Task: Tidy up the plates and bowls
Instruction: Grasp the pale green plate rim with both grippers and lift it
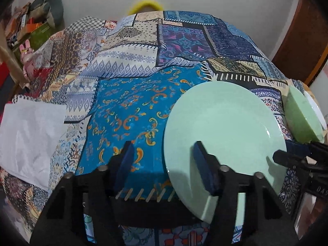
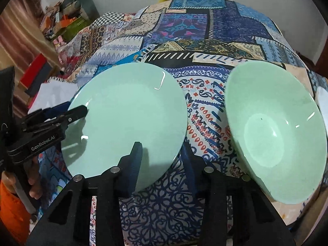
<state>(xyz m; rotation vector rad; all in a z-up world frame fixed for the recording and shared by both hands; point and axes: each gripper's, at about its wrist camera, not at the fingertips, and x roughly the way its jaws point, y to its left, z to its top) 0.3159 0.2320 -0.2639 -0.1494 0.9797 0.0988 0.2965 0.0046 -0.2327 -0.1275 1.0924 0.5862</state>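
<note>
Overall, pale plain wall [image 1: 102, 0] at the back, brown wooden door [image 1: 303, 30] at the right edge of the left wrist view.

Tabletop [image 1: 133, 112] fully covered by a patchwork cloth of blue, purple, beige and chequered panels, creased toward the far side.

Mint-green plate [image 1: 225, 123] flat on the cloth, near the front edge, glare on its glaze. Mint-green bowl [image 2: 276, 133] upright to the right of it, apart, with a strip of patterned cloth between the two. Both empty.

White sheet [image 1: 30, 133] flat on the cloth at the left, well apart from the plate. Heap of boxes and soft clutter [image 1: 30, 24] past the far left corner, off the tabletop. Blurred yellow object [image 1: 145, 4] just beyond the far edge; kind not determinable.

Left gripper [image 1: 164, 145] about half open, astride the plate's left rim: one finger over the glaze, the other over bare cloth. No squeeze visible.

Right gripper [image 2: 162, 145] at a narrow gap, astride the plate's right rim, one finger above the plate, the other just outside it. Contact with the rim not determinable.

Hand [image 2: 34, 182] around the left gripper's handle, orange sleeve below it.

Nothing between either gripper and the plate.
</note>
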